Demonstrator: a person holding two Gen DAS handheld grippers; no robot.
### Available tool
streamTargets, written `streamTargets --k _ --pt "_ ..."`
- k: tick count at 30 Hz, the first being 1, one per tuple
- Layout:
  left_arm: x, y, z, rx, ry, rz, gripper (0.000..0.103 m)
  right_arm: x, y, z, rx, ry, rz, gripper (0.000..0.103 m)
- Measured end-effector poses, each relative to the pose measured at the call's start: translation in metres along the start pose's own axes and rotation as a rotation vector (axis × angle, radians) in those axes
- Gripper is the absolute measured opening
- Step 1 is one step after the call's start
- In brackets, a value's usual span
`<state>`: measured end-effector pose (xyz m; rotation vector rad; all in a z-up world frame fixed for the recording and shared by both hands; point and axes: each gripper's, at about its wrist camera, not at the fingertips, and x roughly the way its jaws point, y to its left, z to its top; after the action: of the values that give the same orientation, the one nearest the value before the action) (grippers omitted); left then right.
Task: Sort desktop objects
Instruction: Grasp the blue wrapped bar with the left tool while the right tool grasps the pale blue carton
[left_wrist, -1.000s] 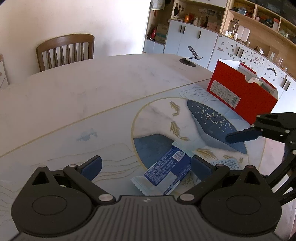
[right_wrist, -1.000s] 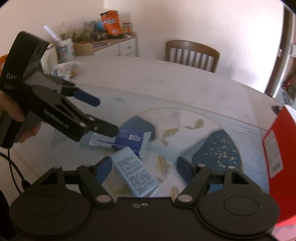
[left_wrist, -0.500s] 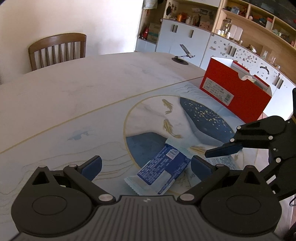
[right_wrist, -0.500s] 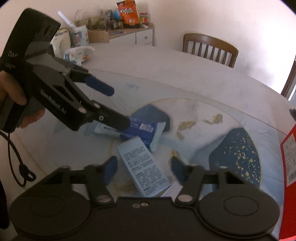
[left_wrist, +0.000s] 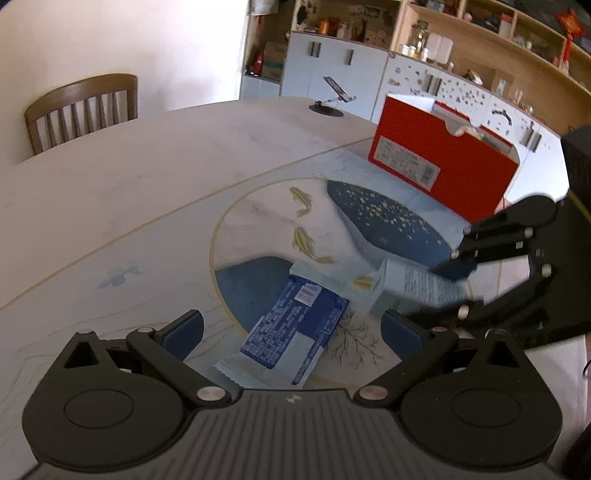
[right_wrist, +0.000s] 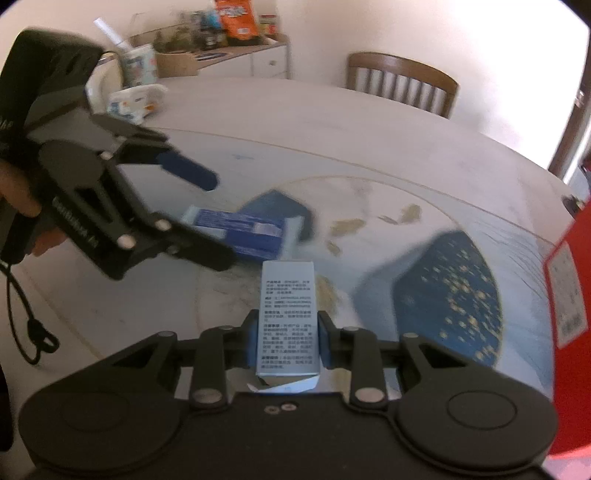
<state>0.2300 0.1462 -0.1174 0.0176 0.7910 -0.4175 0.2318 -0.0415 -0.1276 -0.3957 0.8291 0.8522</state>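
The right gripper (right_wrist: 287, 334) points steeply down, its blue pads (right_wrist: 252, 334) pressed against both sides of a small pale box (right_wrist: 287, 317). The left gripper (left_wrist: 291, 330) also tilts downward with jaws spread wide, gripping nothing.

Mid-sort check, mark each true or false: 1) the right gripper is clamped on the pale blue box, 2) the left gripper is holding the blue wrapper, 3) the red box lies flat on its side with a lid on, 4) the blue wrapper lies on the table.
1) True: the right gripper is shut on the pale blue box, a pad on each side.
2) False: the left gripper is open above the blue wrapper, not gripping it.
3) False: the red box stands upright with its top open.
4) True: it lies flat on the table, on the fish-pattern mat.
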Motion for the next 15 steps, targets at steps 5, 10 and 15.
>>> streamTargets --k 5,10,15 --pt "0.005 -0.009 -0.002 0.064 -0.003 0.008 0.096 -0.004 -0.009 -0.005 0.012 0.007 -0.04 0.031" --pt "0.009 -0.011 -0.003 0.076 0.01 0.004 0.086 -0.005 -0.008 -0.001 0.022 -0.01 -0.041 0.036" --pt "0.008 -0.013 -0.004 0.094 0.003 0.039 0.068 0.0 -0.01 0.0 0.053 -0.007 -0.039 0.038"
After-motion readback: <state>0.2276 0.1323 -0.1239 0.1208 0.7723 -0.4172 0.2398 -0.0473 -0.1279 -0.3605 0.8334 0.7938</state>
